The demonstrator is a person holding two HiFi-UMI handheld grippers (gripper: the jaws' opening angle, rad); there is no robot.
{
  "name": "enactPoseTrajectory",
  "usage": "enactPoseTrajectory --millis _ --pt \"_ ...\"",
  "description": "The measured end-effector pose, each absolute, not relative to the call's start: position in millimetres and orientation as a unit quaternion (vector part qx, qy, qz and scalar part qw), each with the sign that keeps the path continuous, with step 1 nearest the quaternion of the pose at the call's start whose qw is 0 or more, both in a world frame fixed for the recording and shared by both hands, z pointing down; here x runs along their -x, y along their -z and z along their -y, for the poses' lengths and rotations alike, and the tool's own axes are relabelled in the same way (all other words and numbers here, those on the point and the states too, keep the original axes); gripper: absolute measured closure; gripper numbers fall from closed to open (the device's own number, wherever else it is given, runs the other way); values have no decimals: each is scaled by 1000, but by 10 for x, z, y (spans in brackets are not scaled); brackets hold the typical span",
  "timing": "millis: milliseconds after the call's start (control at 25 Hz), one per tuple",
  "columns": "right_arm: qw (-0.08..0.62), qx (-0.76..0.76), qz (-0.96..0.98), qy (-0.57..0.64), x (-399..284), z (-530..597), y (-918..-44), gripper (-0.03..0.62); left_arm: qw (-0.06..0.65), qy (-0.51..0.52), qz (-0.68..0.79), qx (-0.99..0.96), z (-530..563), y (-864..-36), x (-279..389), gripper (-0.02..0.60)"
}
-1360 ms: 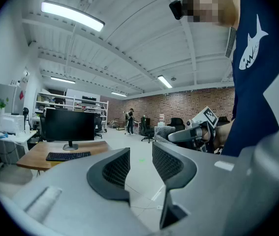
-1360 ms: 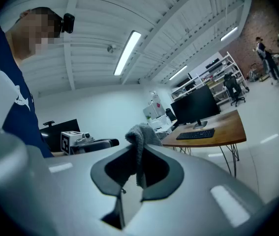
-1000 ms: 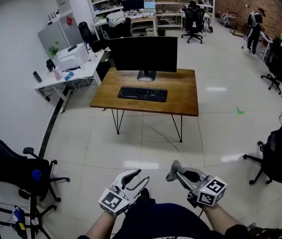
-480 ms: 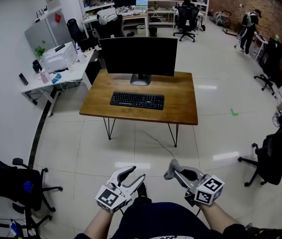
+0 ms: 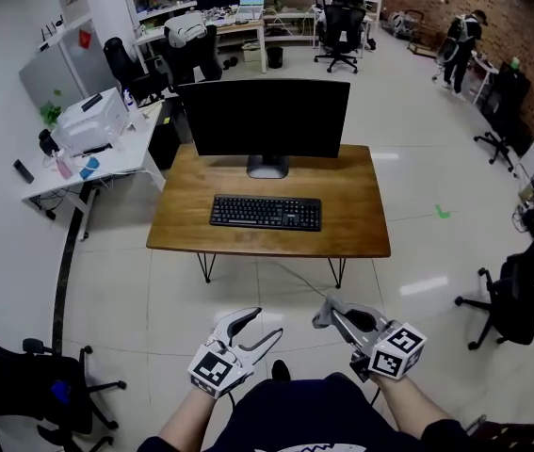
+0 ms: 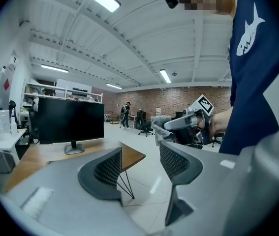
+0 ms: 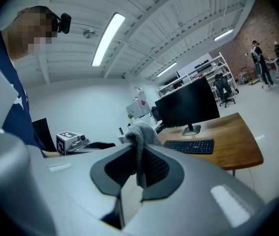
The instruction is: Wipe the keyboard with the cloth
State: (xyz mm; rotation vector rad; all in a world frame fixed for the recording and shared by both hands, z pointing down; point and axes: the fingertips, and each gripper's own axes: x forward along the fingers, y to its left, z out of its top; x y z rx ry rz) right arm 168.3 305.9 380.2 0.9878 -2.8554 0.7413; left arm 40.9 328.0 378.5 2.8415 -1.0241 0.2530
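Closer now, the desk (image 5: pixel 361 224) fills more of the head view: the approach step. The right gripper (image 5: pixel 328 316) pinches the grey cloth (image 7: pixel 140 134); the left gripper's (image 5: pixel 265 323) empty jaws are opening. The keyboard (image 5: pixel 266 213) lies far ahead, mid-desk, so the cloth must next be carried to its keys.

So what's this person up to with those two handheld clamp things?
A person holds a gripper in each hand. The right gripper has its jaws shut on a grey cloth; the left gripper is empty, its jaws opening. The keyboard on the wooden desk ahead is not yet reached.
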Motion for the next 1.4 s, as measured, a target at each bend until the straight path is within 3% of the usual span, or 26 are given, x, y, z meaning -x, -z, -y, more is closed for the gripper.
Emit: enactPoseTrajectory --millis 640,1160,1400 --pt "39 -305 915 -262 -1401 -1483 -4168 563 87 -112 356 -924 -1828 -4218 -124 330" --pt "116 -221 929 -273 -1256 151 -4779 563 127 -146 386 -902 -14 -4495 -267 305" --pt "150 -235 919 -281 -1290 467 -5116 563 142 -197 391 -888 316 -4946 35 293"
